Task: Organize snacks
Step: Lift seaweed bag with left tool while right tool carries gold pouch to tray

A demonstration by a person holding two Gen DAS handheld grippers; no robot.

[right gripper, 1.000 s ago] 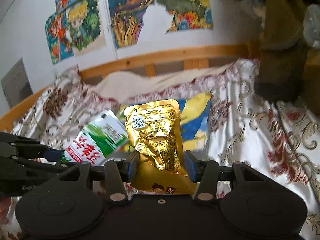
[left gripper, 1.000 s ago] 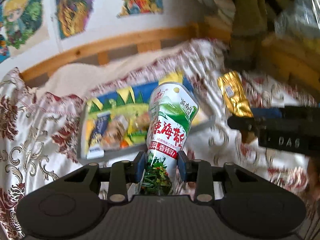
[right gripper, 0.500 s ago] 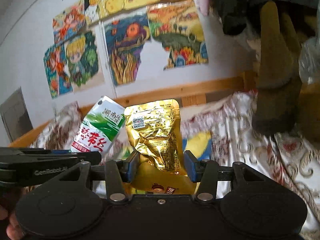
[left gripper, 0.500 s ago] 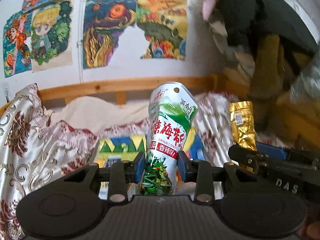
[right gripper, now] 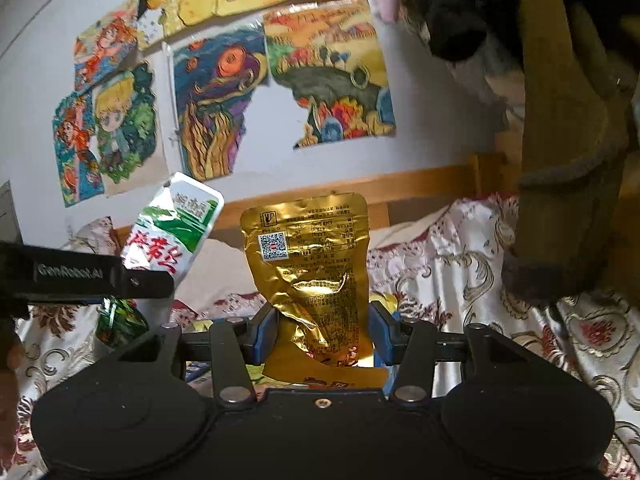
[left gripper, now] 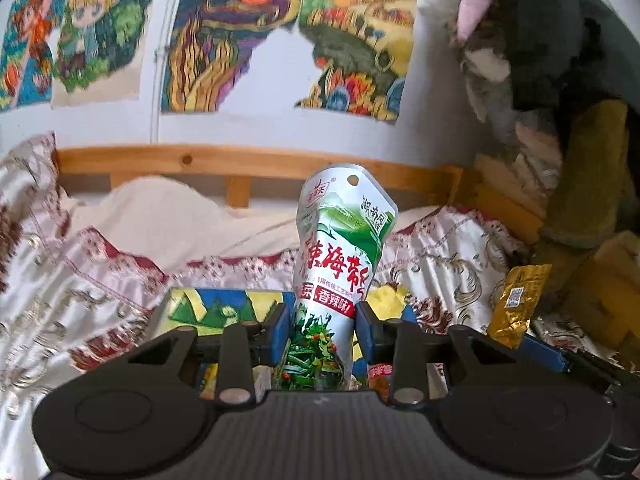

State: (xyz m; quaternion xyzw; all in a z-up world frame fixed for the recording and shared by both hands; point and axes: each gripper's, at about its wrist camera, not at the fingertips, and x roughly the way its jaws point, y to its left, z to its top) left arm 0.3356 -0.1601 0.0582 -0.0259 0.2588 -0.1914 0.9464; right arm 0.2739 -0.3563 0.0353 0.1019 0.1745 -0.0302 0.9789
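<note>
My left gripper (left gripper: 322, 334) is shut on a green and white snack packet (left gripper: 340, 264) and holds it upright above the bed. The packet also shows at the left of the right wrist view (right gripper: 170, 232). My right gripper (right gripper: 322, 336) is shut on a gold foil snack pouch (right gripper: 312, 264), also held upright. That pouch shows at the right of the left wrist view (left gripper: 516, 300). A colourful snack box (left gripper: 208, 310) lies on the bedspread below both grippers, mostly hidden behind the fingers.
A patterned satin bedspread (left gripper: 80, 280) covers the bed. A wooden bed rail (left gripper: 180, 160) runs along the wall with posters (right gripper: 224, 100). Dark and olive clothes (right gripper: 560, 100) hang at the right. A cream blanket (left gripper: 168, 216) lies at the back.
Both grippers have risen and tilted up with their packets. The view now shows more wall and posters, and the snack box has dropped to the bottom of the frames.
</note>
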